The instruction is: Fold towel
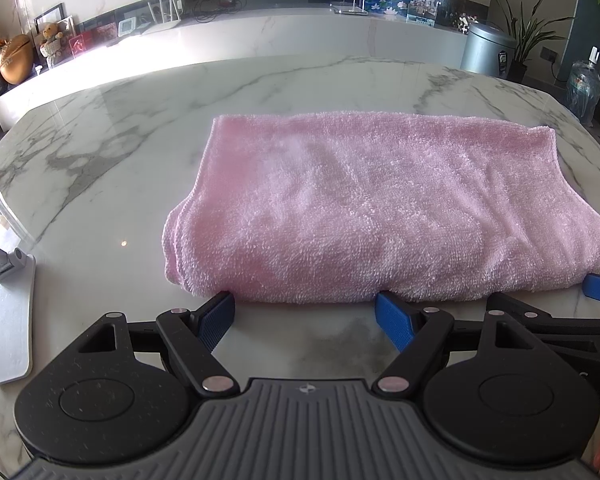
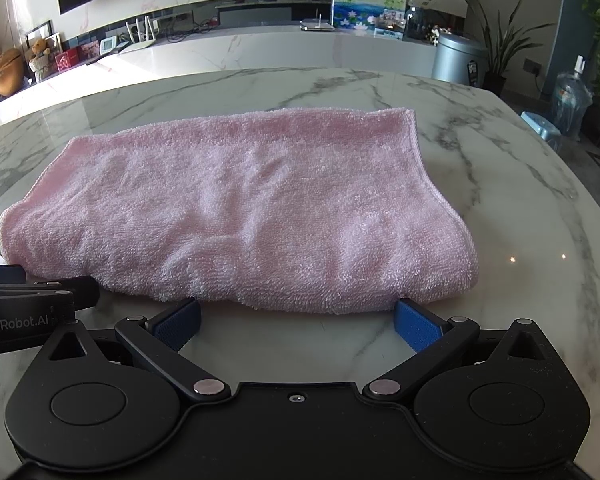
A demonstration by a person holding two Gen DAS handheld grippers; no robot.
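A pink terry towel (image 1: 380, 208) lies folded in a thick rectangle on the marble table (image 1: 100, 160); its rounded fold faces me. My left gripper (image 1: 304, 312) stands open just short of that near edge, blue pads wide apart, their tips at the towel's edge and nothing between them. In the right wrist view the same towel (image 2: 240, 208) fills the middle. There my right gripper (image 2: 298, 320) is open too, its blue fingertips (image 2: 416, 326) touching the fold's underside edge. Both grippers sit side by side along the near edge.
A grey metal stand base (image 1: 10, 328) lies at the table's left edge. Behind the table runs a long white counter (image 2: 260, 52) with a teddy bear, frames and a painting. A metal bin (image 1: 486, 50), plants and a water bottle (image 2: 570, 102) stand at the right.
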